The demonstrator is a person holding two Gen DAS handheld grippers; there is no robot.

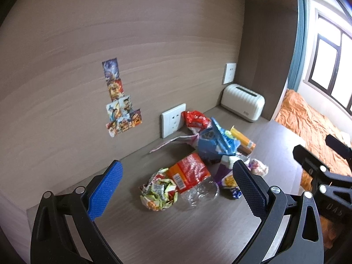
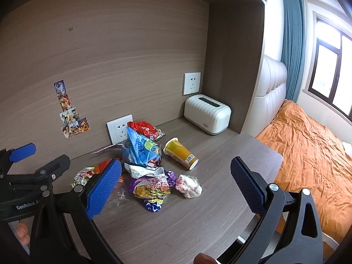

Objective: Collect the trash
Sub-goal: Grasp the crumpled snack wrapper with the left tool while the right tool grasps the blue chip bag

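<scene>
Across the wooden desk (image 2: 187, 231), toward its far side below the wall socket (image 2: 118, 129), we see the trash heap: a blue chip bag (image 2: 140, 149) on top, an orange cup (image 2: 181, 153) tipped over at its right with its long axis running far-left to near-right, and a crumpled green-yellow wrapper (image 1: 159, 190) at the near left. Both our left gripper (image 1: 176, 187) and right gripper (image 2: 176, 187) hang spread and empty on the near side. We judge the left nearer, the wrapper lying just ahead between its fingers.
</scene>
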